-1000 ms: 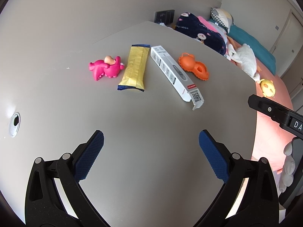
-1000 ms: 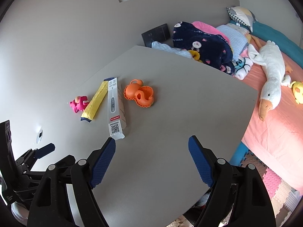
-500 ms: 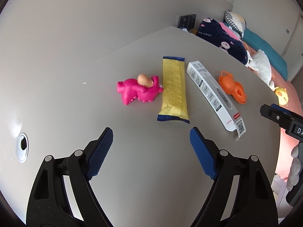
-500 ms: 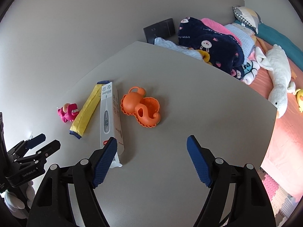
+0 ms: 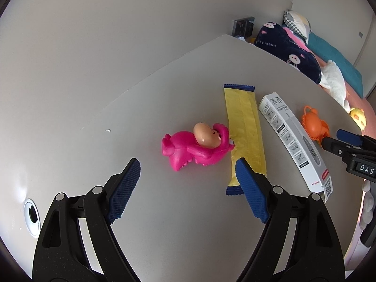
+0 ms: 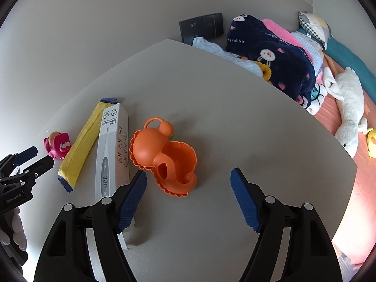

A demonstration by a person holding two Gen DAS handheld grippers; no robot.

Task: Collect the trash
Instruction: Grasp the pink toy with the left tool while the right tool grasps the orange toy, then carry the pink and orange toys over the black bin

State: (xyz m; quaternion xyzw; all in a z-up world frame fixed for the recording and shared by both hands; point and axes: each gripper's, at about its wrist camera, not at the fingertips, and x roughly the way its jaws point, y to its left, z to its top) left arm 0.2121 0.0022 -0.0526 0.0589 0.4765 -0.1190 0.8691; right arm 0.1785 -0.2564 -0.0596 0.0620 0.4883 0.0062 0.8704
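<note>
We see the task at its start — nothing has been collected yet. Four things lie in a row on the grey table (image 5: 164, 235): a pink toy (image 5: 196, 146), a yellow wrapper (image 5: 244, 127), a white thermometer box (image 5: 293, 141) and an orange toy (image 6: 164, 157). We judge the wrapper and the box to be the trash; both rest flat on the table, untouched.

The left gripper (image 5: 188, 181) hangs over the table with its jaws wide and empty; the pink toy sits at its 12 o'clock, and the near end of the wrapper at 2 o'clock is partly covered by its right-hand finger. The right gripper (image 6: 188, 195) is likewise spread wide and holds nothing — the orange toy lies at its 12 o'clock, the box at 10 o'clock.

No bin or bag shows in either view, so we cannot say where the trash is to go. The near end of the box is hidden behind a finger of the right gripper. The small print on the box is too fine to read. The bed (image 6: 366, 183) at 3 o'clock is cut off by the lens edge.
</note>
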